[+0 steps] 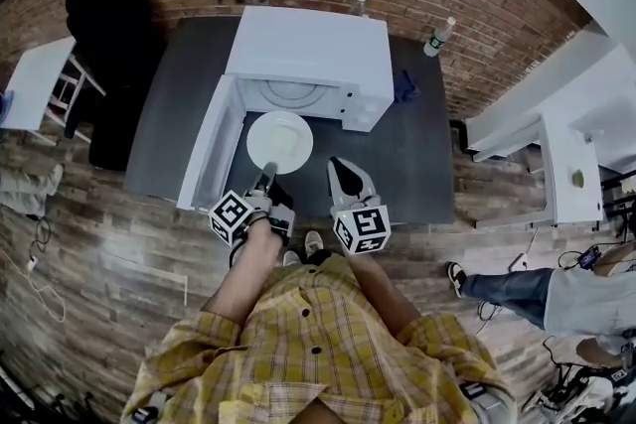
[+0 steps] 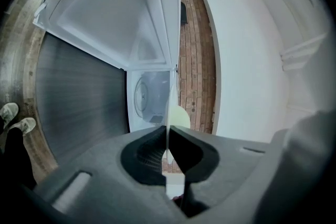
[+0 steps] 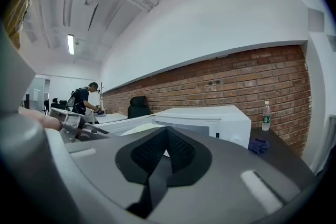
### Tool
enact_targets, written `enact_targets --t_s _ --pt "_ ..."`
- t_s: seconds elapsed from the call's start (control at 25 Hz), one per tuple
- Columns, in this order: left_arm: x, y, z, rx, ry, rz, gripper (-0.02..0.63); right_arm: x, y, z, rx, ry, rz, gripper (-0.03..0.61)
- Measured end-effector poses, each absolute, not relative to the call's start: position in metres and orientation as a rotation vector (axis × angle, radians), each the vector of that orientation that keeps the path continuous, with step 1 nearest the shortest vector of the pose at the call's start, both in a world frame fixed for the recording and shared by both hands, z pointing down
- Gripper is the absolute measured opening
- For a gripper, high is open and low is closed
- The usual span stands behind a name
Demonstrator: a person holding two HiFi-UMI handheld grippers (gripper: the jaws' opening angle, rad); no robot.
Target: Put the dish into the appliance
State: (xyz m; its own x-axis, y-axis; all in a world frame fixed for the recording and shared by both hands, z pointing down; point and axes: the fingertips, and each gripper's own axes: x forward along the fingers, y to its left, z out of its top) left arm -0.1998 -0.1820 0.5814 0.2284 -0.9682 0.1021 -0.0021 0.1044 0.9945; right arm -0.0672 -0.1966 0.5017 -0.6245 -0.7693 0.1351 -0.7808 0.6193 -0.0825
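Note:
A white microwave (image 1: pixel 308 45) stands on a dark table (image 1: pixel 417 154), its door (image 1: pixel 214 139) swung open to the left and the cavity with its turntable (image 1: pixel 293 92) showing. Just in front of the opening a round white plate (image 1: pixel 279 141) is held level by its near rim, with my left gripper (image 1: pixel 266 177) shut on it. In the left gripper view the plate (image 2: pixel 178 117) runs edge-on between the jaws of that gripper (image 2: pixel 168 131), and the cavity (image 2: pixel 149 99) lies straight ahead. My right gripper (image 1: pixel 346 172) (image 3: pixel 167 131) hovers beside it, shut and empty, pointing at the microwave (image 3: pixel 210 120).
A blue cloth (image 1: pixel 404 86) lies right of the microwave, and a bottle (image 1: pixel 438 37) stands at the table's back right. A black chair (image 1: pixel 109 25) is at the left. White desks (image 1: pixel 566 169) and a person's legs (image 1: pixel 517 293) are on the right.

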Motion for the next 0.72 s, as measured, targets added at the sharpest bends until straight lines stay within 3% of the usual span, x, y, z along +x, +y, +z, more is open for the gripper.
enact_targets --t_s 0.72 --pt "-0.193 -0.235 0.604 1.152 -1.104 -0.983 0.011 -0.069 -0.242 0.513 1.283 -2.755 0.218 0.003"
